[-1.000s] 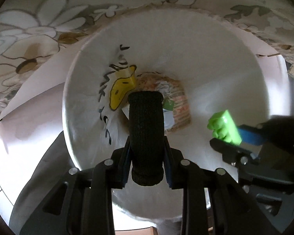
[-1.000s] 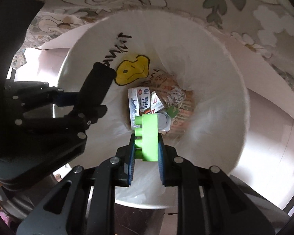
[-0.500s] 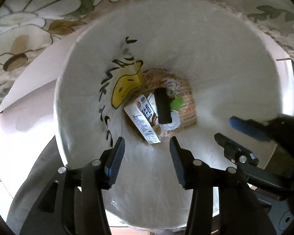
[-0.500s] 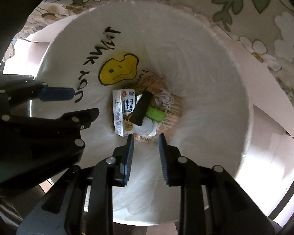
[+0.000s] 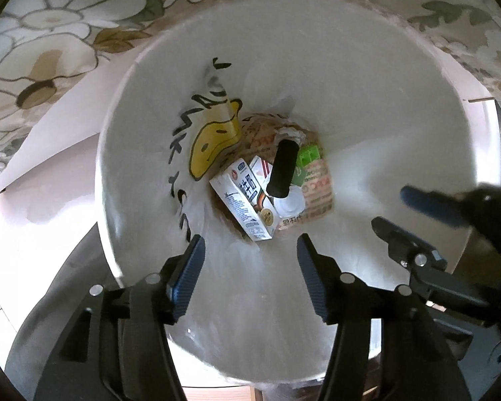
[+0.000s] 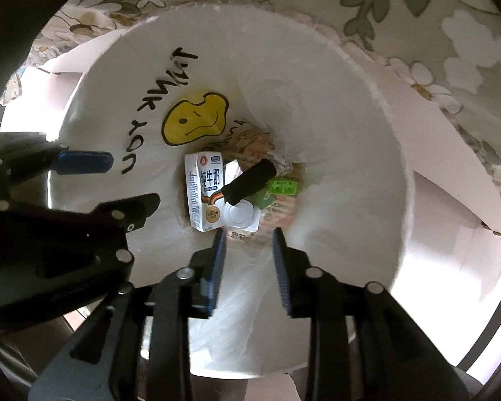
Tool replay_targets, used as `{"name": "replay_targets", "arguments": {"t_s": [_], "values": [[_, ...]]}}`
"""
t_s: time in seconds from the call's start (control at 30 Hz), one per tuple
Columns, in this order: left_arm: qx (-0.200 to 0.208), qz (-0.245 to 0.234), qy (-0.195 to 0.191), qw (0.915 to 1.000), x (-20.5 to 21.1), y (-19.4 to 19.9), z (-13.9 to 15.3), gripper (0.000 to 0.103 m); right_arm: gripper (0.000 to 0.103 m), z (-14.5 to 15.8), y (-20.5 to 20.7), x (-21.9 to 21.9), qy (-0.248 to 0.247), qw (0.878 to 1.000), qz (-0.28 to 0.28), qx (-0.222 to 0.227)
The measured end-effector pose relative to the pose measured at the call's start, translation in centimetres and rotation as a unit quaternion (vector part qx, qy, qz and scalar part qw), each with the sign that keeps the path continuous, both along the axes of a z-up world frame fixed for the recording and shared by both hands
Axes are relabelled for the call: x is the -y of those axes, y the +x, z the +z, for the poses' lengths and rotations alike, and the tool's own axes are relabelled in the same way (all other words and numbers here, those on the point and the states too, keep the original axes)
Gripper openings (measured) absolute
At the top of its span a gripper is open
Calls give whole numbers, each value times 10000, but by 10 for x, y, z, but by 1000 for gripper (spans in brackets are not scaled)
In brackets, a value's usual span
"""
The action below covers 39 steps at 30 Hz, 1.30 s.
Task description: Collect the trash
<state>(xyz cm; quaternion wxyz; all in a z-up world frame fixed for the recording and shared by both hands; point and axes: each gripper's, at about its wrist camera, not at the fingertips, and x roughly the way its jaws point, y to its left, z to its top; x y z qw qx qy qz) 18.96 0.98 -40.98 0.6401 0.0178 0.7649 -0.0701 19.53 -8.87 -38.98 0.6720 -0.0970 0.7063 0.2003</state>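
Both released pieces, black roll (image 5: 283,170) and green block (image 6: 282,187), now lie deep in the white bin bag (image 5: 367,100). Left gripper (image 5: 250,267) and right gripper (image 6: 247,260) fingers have just been opening, empty. The bag looks soft and light, best gripped at its rim.

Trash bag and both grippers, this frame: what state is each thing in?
Trash bag: open, holding trash at the bottom.
Black cylinder: lying in the bag, on the other trash.
Green block: lying in the bag beside the cylinder.
Milk carton: lying on its side in the bag.
Left gripper: jaws have just been opening, nothing between them.
Right gripper: jaws have just been opening, nothing between them.
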Motion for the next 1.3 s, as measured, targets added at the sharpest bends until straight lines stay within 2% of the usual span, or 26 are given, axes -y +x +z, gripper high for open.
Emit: {"name": "replay_targets", "arguments": {"t_s": [0.13,0.3,0.53,0.63,0.77,1.03,1.13,1.3], "values": [[99,-2,-28,9999,-1,-4,15,60,39,12,-5,2,14,9999,15,122],[444,-31,-37,9990,-4,-11,57,62,40,45,-11,9,105,9995,-22,301],[1298,-348,142,9908,-1,-28,137,77,59,116,-24,26,117,9950,52,993],[1766,-496,225,9828,1,-37,179,83,64,148,-32,32,113,9914,144,1298],[2447,-565,201,9677,2,-55,241,88,67,199,-48,42,217,9831,213,1808],[3321,-597,78,9413,14,-96,326,91,76,293,-95,71,569,9607,32,2715],[3529,-604,48,9337,17,-113,343,92,82,315,-114,78,619,9521,-59,2995],[3789,-771,124,9222,24,-147,360,93,85,340,-146,87,589,9362,-189,3459]]}}
